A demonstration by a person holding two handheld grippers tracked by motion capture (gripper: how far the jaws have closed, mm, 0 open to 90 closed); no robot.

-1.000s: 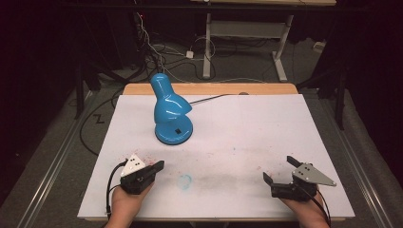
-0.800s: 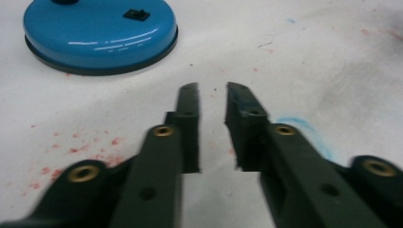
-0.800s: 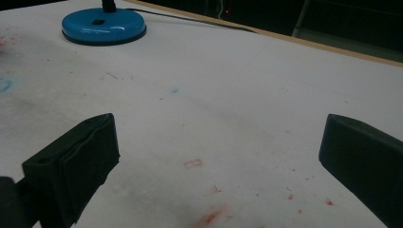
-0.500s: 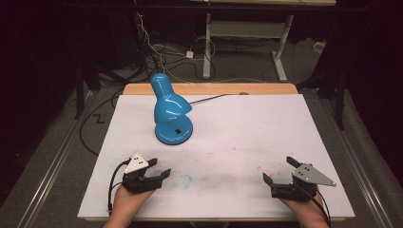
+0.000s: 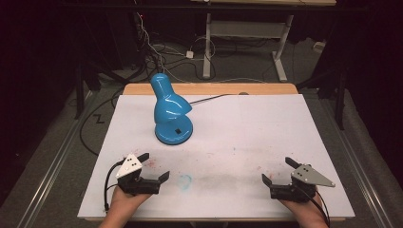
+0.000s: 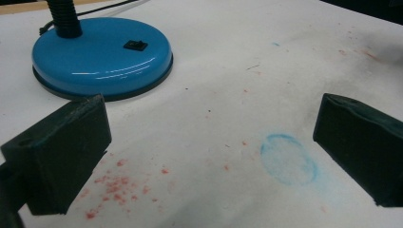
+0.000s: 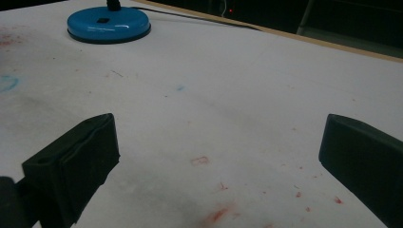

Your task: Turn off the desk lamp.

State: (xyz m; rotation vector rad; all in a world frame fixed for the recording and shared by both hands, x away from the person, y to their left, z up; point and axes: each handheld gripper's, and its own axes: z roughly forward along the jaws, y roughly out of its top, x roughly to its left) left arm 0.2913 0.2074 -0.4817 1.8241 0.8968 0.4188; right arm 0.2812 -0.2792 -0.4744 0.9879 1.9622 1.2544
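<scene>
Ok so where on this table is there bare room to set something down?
Most of the white sheet is bare: the whole right half beyond the blue desk lamp, and the stained strip between the left gripper and right gripper. Only the lamp's far-left corner, with its cord, is crowded.

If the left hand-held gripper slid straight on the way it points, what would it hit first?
Probably nothing: the left hand-held gripper, open and empty, points past the blue lamp over bare white paper; depth is uncertain.

Left gripper [image 5: 154, 167] went from jaws together to spread wide over the last second, opening step by step, with nothing between them, just bare white sheet [image 5: 247, 137] with red specks and a blue ring mark [image 6: 288, 159]. It also turned a little, jaws pointing more toward the right.
</scene>
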